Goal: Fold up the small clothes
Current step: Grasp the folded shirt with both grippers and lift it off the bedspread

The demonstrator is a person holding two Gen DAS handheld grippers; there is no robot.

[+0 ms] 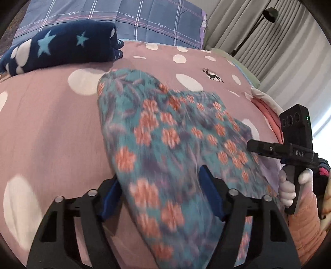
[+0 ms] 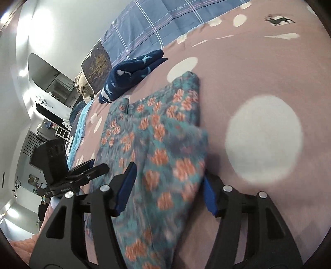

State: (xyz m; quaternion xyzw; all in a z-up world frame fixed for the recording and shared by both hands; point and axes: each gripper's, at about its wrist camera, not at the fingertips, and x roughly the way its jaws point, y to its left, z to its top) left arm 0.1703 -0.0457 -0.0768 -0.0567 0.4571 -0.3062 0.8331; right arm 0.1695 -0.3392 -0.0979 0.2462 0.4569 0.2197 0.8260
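Note:
A teal garment with orange flowers (image 1: 165, 132) lies spread on the pink bedspread with white dots (image 1: 51, 124), blurred by motion. My left gripper (image 1: 159, 192) hangs low over its near end. The blue pads stand wide apart with the cloth running between them, and cloth also shows beyond the right pad. In the right wrist view the same garment (image 2: 157, 128) passes between the spread blue pads of my right gripper (image 2: 167, 190), which do not pinch it. Each gripper shows at the edge of the other's view: the right one (image 1: 289, 153) in a gloved hand (image 1: 287, 188), the left one (image 2: 72, 171).
A folded navy cloth with pale stars (image 1: 62, 47) (image 2: 132, 76) rests at the far side of the bed. Blue checked bedding (image 1: 124, 16) covers the head end. A pink and white bundle (image 1: 266, 107) sits at the right bed edge, with curtains and a floor lamp (image 1: 269, 14) behind.

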